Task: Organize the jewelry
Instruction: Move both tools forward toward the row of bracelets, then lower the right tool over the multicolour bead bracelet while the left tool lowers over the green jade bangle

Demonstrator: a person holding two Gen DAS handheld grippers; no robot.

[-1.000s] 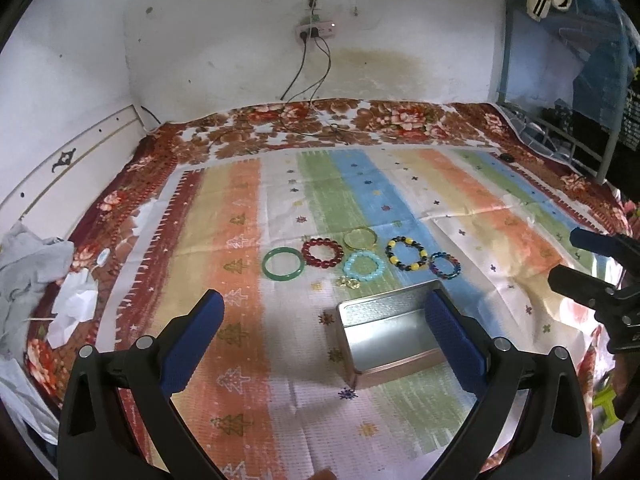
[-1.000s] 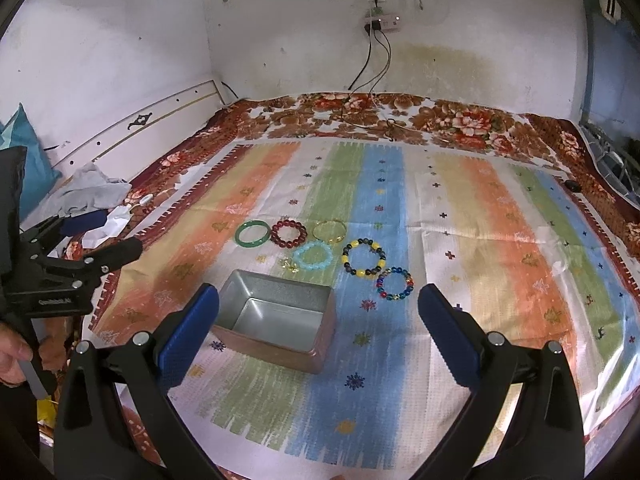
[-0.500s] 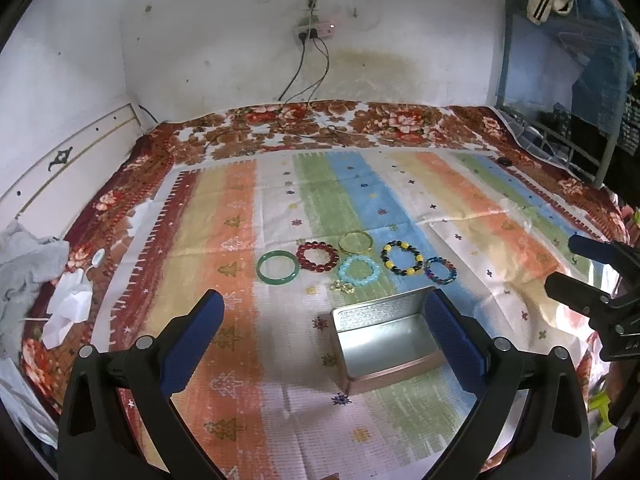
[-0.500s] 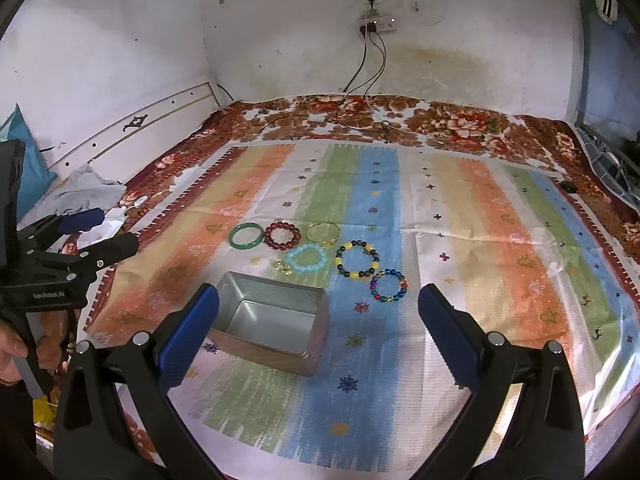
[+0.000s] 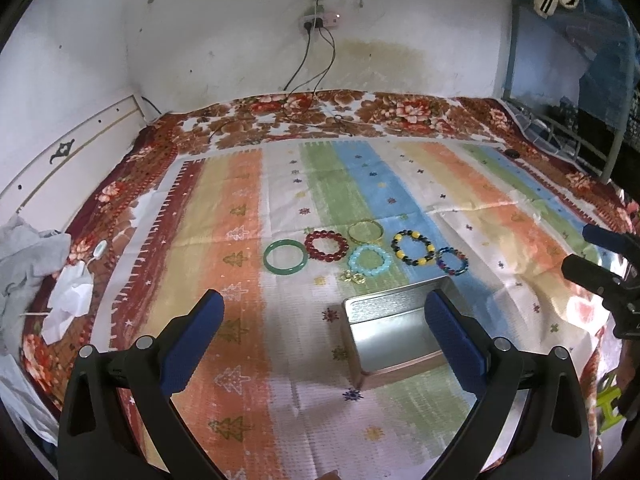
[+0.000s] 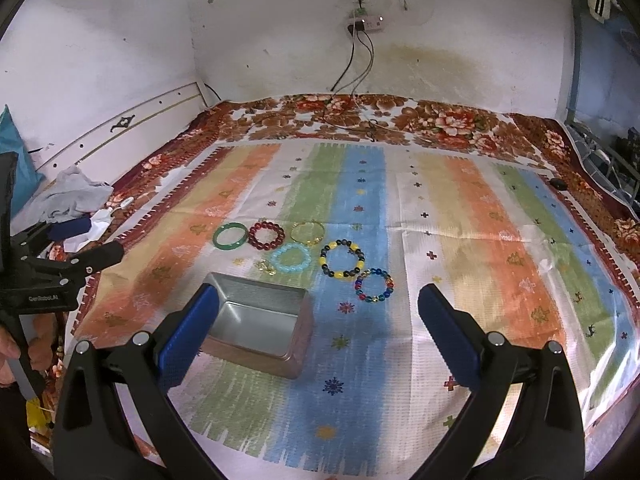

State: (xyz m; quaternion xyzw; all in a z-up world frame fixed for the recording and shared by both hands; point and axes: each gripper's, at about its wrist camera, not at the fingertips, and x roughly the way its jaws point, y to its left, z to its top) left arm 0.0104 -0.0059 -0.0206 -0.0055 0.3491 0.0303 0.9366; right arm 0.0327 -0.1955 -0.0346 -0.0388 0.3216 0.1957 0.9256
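Several bracelets lie on a striped cloth (image 5: 240,280): a green bangle (image 5: 285,257), a dark red bead bracelet (image 5: 326,245), a thin gold bangle (image 5: 365,232), a light blue bead bracelet (image 5: 369,260), a black-and-yellow one (image 5: 414,247) and a multicoloured one (image 5: 452,262). A small gold charm (image 5: 352,277) lies by the open, empty metal tin (image 5: 390,330). My left gripper (image 5: 324,306) is open above the cloth, near the tin. My right gripper (image 6: 318,302) is open, the tin (image 6: 256,322) by its left finger and the multicoloured bracelet (image 6: 374,285) ahead.
The cloth covers a bed with a floral blanket (image 5: 360,114). Grey clothes and white paper (image 5: 36,264) lie at the left edge. Cables hang from a wall socket (image 5: 318,20). A blue metal bed frame (image 5: 560,120) stands at the right.
Both grippers have drawn back and up slightly, so the bracelets and tin sit a little lower and farther. Nothing on the cloth has moved.
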